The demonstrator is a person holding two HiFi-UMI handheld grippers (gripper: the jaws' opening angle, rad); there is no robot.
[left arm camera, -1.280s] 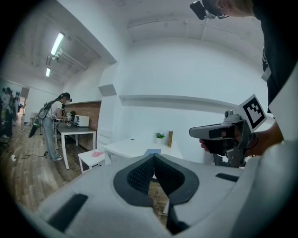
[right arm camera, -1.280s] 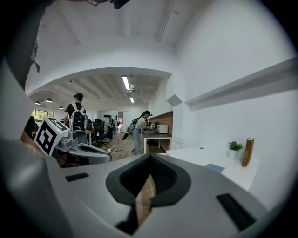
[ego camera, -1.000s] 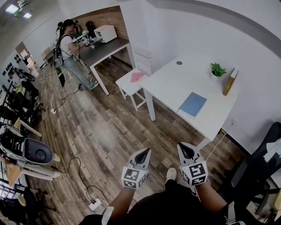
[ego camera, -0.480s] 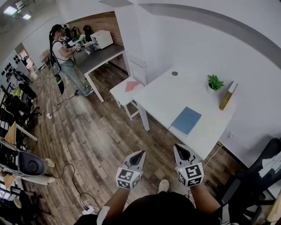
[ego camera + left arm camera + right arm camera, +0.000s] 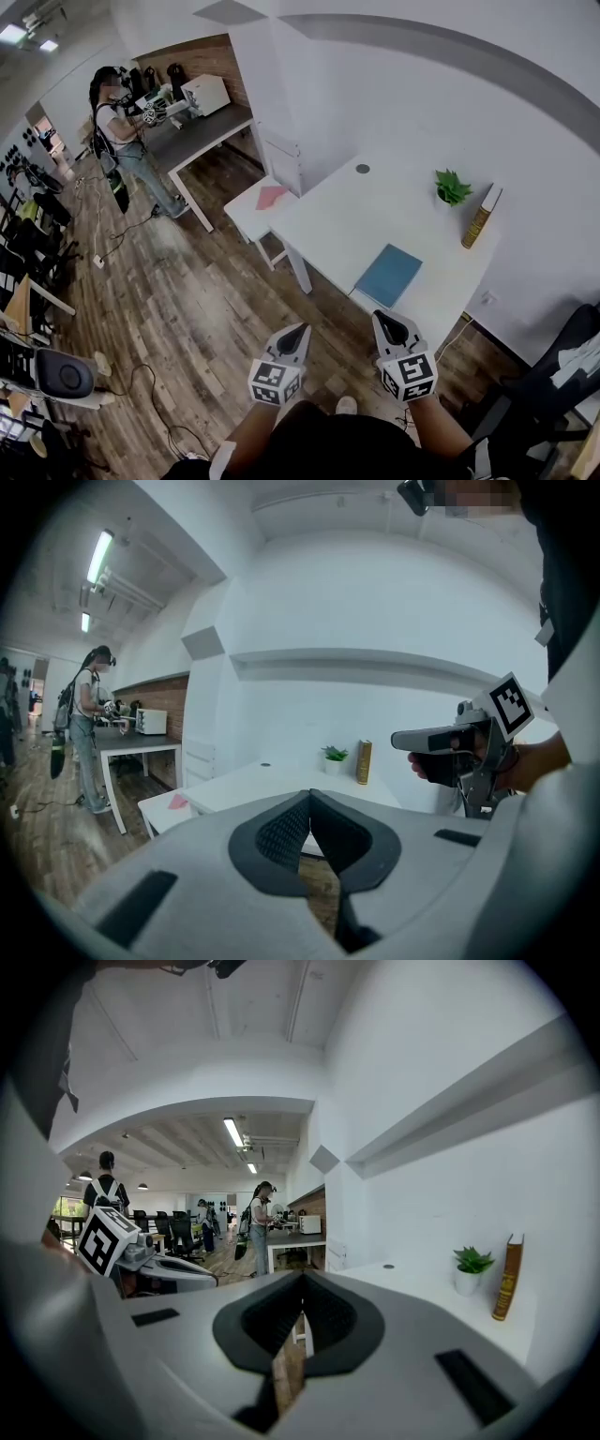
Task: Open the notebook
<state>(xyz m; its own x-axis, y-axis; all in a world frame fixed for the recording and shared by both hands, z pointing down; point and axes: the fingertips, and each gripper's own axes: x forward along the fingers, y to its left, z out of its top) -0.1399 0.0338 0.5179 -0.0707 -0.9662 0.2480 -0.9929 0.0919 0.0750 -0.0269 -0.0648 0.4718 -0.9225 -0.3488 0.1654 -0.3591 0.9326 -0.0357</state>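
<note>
Notebook, blue, closed, near front edge of table; potted plant and upright book at far right corner; left gripper and right gripper both pressed together, empty.

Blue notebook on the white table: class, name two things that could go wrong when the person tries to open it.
1. The closed blue notebook lies near the front edge of the white table; prying at its cover might slide it off.
2. The left gripper and right gripper have their jaws shut, empty; nudging with closed jaws may push the notebook.
</note>
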